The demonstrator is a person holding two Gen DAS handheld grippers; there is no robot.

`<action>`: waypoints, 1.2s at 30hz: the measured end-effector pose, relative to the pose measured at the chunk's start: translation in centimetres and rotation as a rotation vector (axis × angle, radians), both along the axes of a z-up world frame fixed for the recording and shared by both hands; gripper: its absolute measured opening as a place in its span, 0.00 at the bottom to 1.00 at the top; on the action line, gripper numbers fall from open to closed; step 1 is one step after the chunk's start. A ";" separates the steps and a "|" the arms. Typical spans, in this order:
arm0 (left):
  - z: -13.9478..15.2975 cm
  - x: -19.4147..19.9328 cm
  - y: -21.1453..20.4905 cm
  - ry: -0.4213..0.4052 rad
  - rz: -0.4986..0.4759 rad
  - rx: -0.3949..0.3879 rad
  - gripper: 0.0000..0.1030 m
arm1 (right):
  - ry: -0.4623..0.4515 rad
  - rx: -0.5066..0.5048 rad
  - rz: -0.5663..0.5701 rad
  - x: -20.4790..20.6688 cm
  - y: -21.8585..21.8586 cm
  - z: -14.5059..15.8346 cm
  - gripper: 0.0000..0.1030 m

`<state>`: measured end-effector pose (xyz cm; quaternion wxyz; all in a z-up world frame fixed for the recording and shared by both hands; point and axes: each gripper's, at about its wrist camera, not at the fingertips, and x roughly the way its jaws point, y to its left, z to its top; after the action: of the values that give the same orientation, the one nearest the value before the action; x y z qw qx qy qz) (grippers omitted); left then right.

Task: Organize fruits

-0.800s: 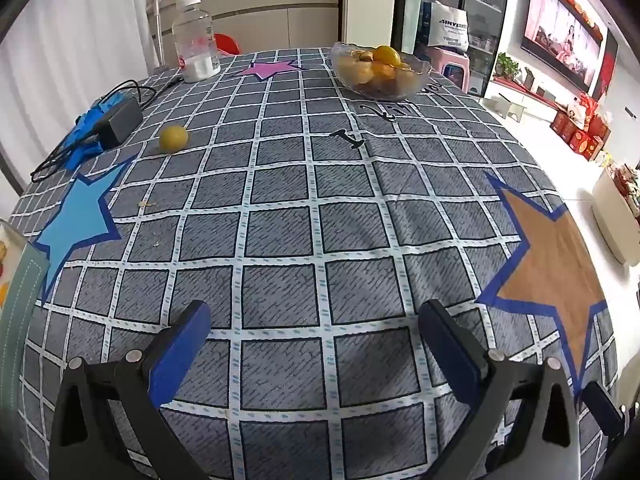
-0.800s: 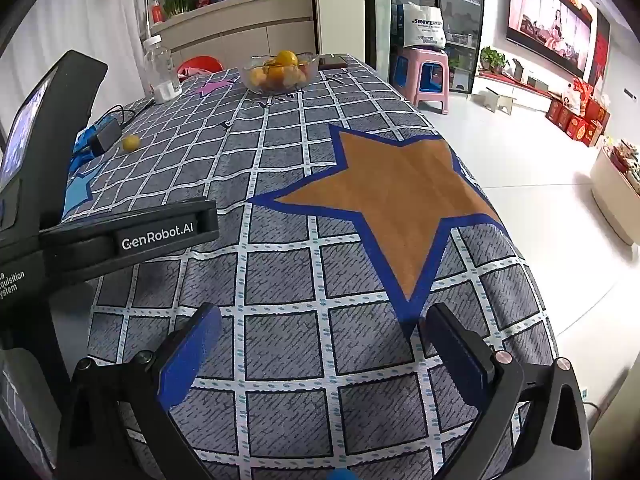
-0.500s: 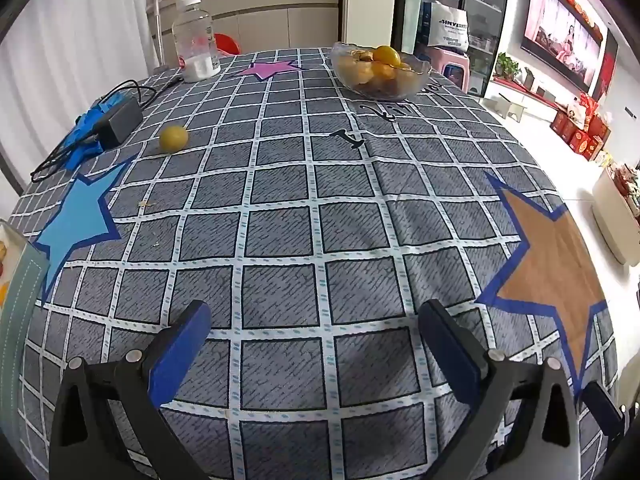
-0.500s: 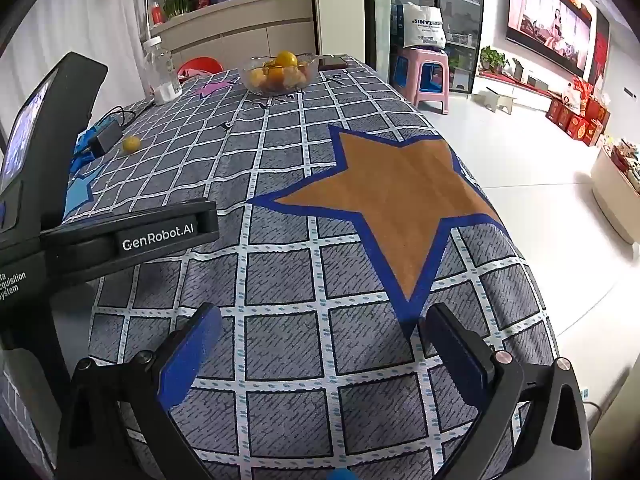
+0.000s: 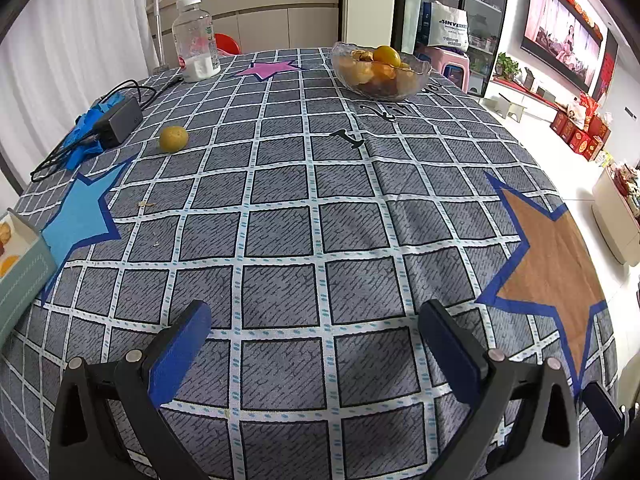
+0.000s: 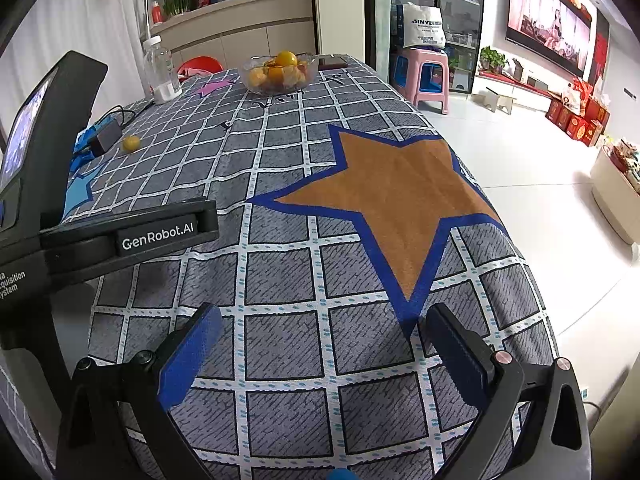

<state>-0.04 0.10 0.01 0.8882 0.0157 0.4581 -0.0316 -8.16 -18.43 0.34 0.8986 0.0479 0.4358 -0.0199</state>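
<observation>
A loose yellow fruit [image 5: 173, 139] lies on the checked tablecloth at the far left, next to a black adapter; in the right wrist view the same fruit [image 6: 131, 143] shows small. A glass bowl [image 5: 380, 70] of orange and yellow fruits stands at the far side, and the bowl [image 6: 279, 72] appears again in the right wrist view. My left gripper [image 5: 316, 320] hovers open over the near cloth, nothing between its blue pads. My right gripper [image 6: 320, 322] is open too, over the cloth near the brown star, with the left device's black body [image 6: 120, 236] to its left.
A plastic bottle [image 5: 196, 40] stands at the far left corner. A black adapter with cable on blue cloth [image 5: 116, 118] lies near the loose fruit. A pale box [image 5: 20, 264] sits at the left edge. The table edge drops to white floor on the right, with a pink stool [image 6: 430, 76] beyond.
</observation>
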 end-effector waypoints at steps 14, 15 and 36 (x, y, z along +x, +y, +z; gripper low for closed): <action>0.0 0.0 0.0 0.000 0.000 0.000 1.00 | 0.005 -0.012 0.000 -0.1 0.1 -0.1 1.00; 0.0 0.0 0.0 0.000 0.000 0.000 1.00 | 0.007 -0.017 0.000 0.0 0.1 -0.1 1.00; 0.0 0.0 0.0 0.000 0.000 0.000 1.00 | 0.035 -0.075 -0.067 0.4 0.7 -0.5 1.00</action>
<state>-0.04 0.10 0.01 0.8882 0.0157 0.4580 -0.0316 -7.79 -17.70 -0.13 0.8908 0.0284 0.4486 -0.0672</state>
